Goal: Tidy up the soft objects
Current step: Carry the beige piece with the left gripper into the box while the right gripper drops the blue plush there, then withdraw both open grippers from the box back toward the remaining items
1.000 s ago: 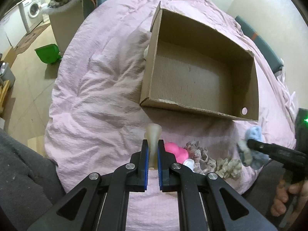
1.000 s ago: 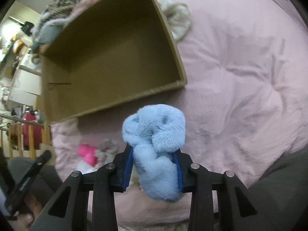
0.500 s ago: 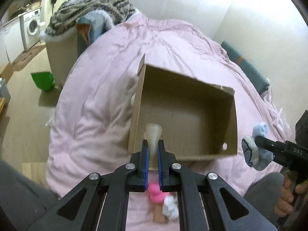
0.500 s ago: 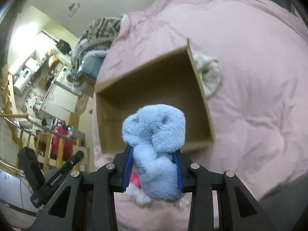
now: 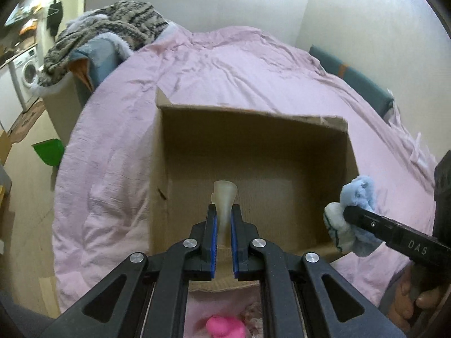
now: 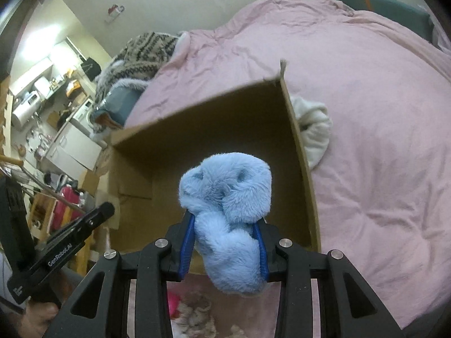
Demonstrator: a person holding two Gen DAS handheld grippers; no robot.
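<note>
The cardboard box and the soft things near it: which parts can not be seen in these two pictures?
- Cardboard box: in the left wrist view the left tongs cover part of its floor.
- Pink toy: cut by the bottom edge.
- White cloth: right wrist view, half behind the box wall.

Each claw is built of matte black plastic arms with triangular cut-outs and round silver screw heads at the joints, and its two fingers are lined with bright blue pads; this goes for the left claw (image 5: 224, 225) and the right claw (image 6: 227, 242) alike. Seen from the side, the right one's black bar carries white letters "DAS", the left one's "GenRobot.AI". Bare fingers (image 5: 422, 300) wrap each black handle, with grey cloth beside them.
</note>
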